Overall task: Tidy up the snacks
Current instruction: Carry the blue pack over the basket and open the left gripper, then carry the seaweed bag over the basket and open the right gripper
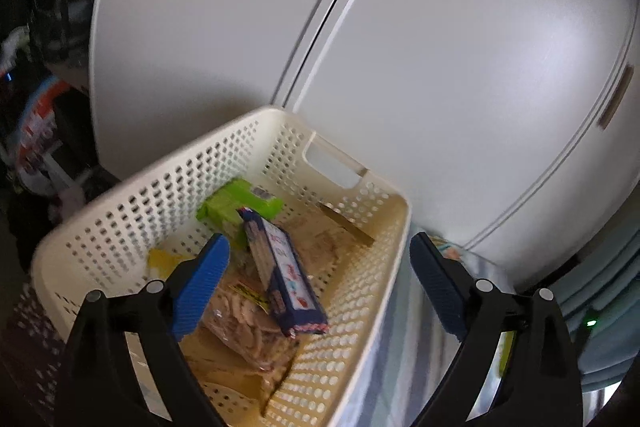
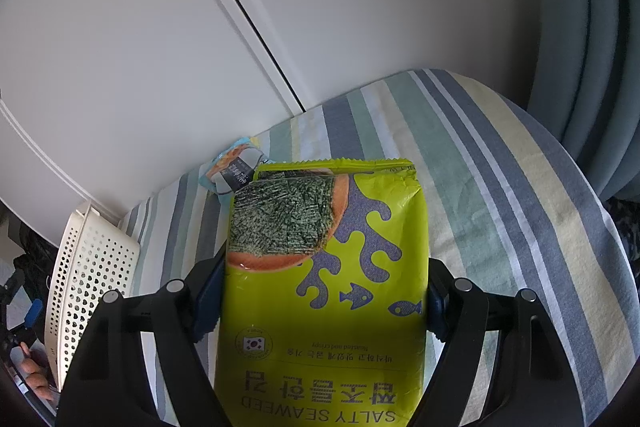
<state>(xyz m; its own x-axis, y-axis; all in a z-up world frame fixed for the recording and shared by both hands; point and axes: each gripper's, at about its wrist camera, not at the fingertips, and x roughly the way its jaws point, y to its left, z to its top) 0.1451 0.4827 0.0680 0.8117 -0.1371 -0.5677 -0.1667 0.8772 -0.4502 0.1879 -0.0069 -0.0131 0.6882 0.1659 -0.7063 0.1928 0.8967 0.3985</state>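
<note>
Seaweed bag (image 2: 326,291) is pinched between the right claw (image 2: 324,299) pads, above the striped bedcover (image 2: 500,187). Print reads "SALTY SEAWEED", upside down to camera, plus Korean text. Left claw (image 1: 320,287) is wide open and empty, one finger over the white perforated basket (image 1: 352,307), the other outside its wall. Basket holds a blue box (image 1: 284,275), green box (image 1: 236,207) and cracker pack (image 1: 244,323). Step looks like carry-to-basket; next: move left over the rim, release. Small packet (image 2: 236,171) lies beyond the bag.
</note>
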